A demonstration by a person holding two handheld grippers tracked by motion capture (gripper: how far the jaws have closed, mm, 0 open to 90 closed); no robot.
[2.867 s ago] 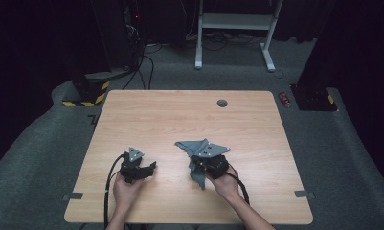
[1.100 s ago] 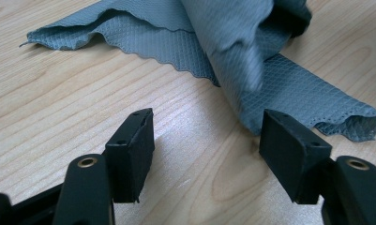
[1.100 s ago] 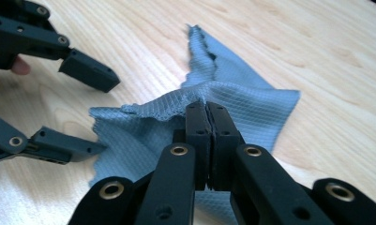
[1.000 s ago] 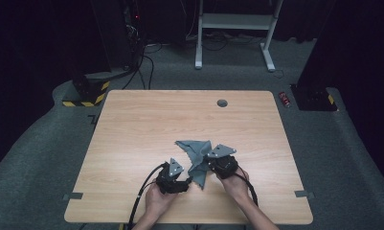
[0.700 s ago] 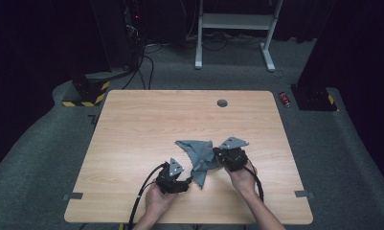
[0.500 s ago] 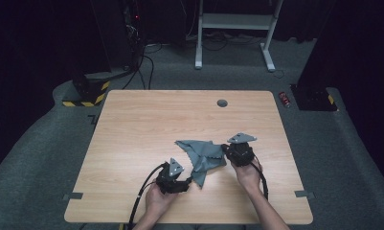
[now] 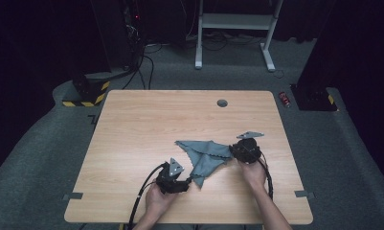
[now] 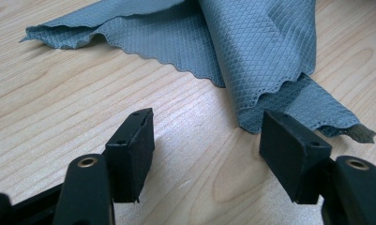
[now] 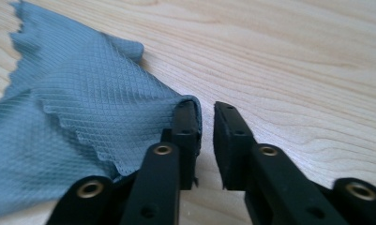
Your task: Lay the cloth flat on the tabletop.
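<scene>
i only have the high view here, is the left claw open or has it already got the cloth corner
Observer: Open. In the left gripper view the left claw has its jaws wide apart over bare table, with nothing between them.
Operator: where's the cloth relative to it
Observer: The grey cloth ends in a narrow tip just beyond one jaw, partly hidden behind it.
Operator: and the right claw
Observer: In the right gripper view the right claw has its jaws nearly together with a thin gap, and the cloth's edge laps over one jaw's tip. I cannot tell whether it is pinched.
</scene>
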